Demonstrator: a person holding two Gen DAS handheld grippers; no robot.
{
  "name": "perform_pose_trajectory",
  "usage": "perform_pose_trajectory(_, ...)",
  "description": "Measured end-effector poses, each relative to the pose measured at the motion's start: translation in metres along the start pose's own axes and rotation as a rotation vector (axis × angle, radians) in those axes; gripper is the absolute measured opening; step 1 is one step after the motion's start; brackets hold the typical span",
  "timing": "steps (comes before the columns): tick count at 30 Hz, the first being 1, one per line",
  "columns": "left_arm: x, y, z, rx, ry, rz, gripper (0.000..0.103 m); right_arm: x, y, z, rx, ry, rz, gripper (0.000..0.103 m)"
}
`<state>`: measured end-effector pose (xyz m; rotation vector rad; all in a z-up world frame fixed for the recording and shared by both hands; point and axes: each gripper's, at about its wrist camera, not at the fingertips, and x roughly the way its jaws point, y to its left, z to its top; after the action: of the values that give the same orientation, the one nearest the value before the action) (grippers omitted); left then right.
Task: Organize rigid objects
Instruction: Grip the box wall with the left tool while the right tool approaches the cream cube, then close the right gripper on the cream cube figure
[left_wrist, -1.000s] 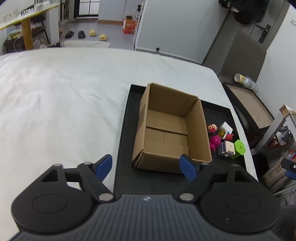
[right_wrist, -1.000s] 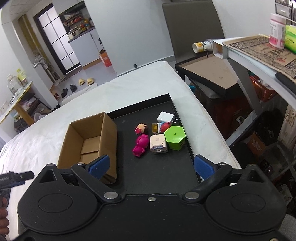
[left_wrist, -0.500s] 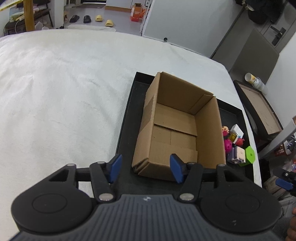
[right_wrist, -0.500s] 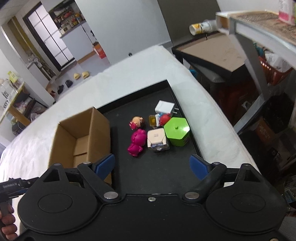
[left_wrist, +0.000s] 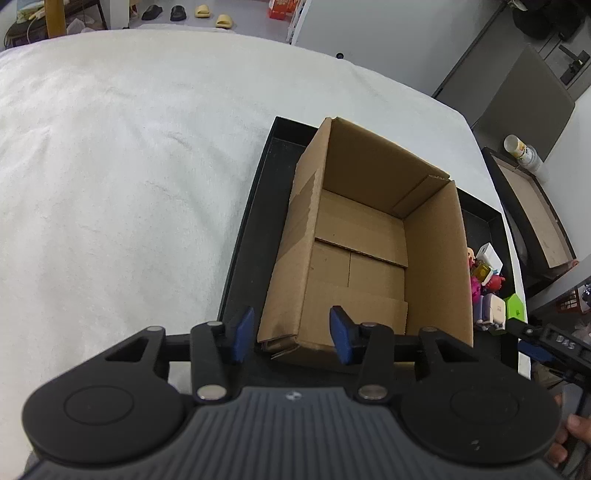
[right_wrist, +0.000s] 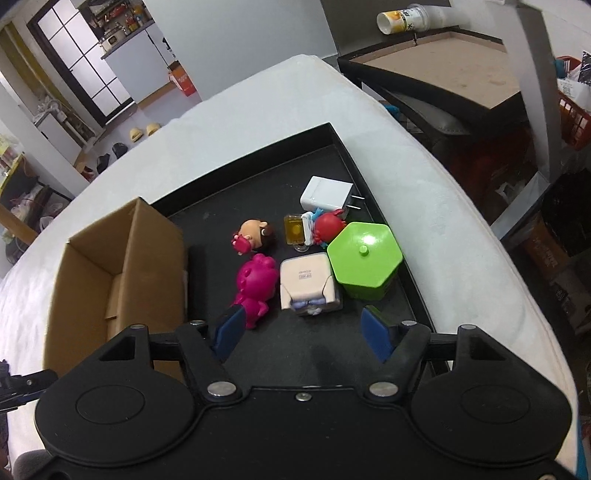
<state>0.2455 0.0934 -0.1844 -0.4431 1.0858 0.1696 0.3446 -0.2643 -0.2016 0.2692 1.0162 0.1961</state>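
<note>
An open, empty cardboard box (left_wrist: 369, 240) stands on a black tray (left_wrist: 255, 206); it also shows in the right wrist view (right_wrist: 122, 258). My left gripper (left_wrist: 291, 334) is open, its jaws either side of the box's near left corner. My right gripper (right_wrist: 303, 332) is open and empty, just above a cream cube toy (right_wrist: 308, 282). Beside it lie a magenta bear (right_wrist: 255, 286), a green hexagonal box (right_wrist: 364, 258), a small doll head (right_wrist: 255, 236), a red crab toy (right_wrist: 327, 229), a yellow block (right_wrist: 293, 230) and a white charger (right_wrist: 327, 195).
The tray (right_wrist: 321, 350) lies on a white-covered table (left_wrist: 110, 166). To the right stand a dark framed board (right_wrist: 443, 66), a tipped cup (right_wrist: 410, 18) and shelving with clutter (right_wrist: 554, 221). The other gripper shows at the right edge (left_wrist: 546, 343).
Both grippers moved forward and down. My left jaws narrowed and now straddle the box's near left corner. My right jaws narrowed and came close over the cream cube.
</note>
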Motion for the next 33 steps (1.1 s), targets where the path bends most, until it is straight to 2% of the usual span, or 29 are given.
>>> perform_pose_trajectory(8,0.015,0.006,0.001,-0.025,0.022,0.012,0.039,0.026,0.011,0.003,-0.065,0.019,-0.05,0.068)
perform_pose_trajectory(13,0.018,0.006,0.002,-0.028,0.012,0.022,0.033,0.036,0.016,0.005,-0.078,0.009,-0.085,0.067)
perform_pose_trajectory(15,0.018,0.006,0.003,-0.027,0.004,0.024,0.031,0.038,0.019,0.004,-0.096,0.005,-0.092,0.064)
perform_pose_trajectory(16,0.019,0.007,0.004,-0.028,0.006,0.022,0.027,0.04,0.02,0.004,-0.101,0.006,-0.093,0.062)
perform_pose_trajectory(17,0.02,0.007,0.004,-0.03,0.01,0.016,0.024,0.042,0.021,0.004,-0.103,0.007,-0.095,0.057)
perform_pose_trajectory(18,0.02,0.008,0.004,-0.032,0.014,0.013,0.021,0.044,0.021,0.003,-0.106,0.008,-0.109,0.048)
perform_pose_trajectory(21,0.019,0.007,0.003,-0.024,0.005,0.004,0.017,0.045,0.021,0.002,-0.11,-0.006,-0.11,0.044)
perform_pose_trajectory(33,0.015,0.01,0.0,0.007,-0.011,-0.004,0.016,0.019,0.029,-0.007,-0.11,-0.003,-0.084,0.043)
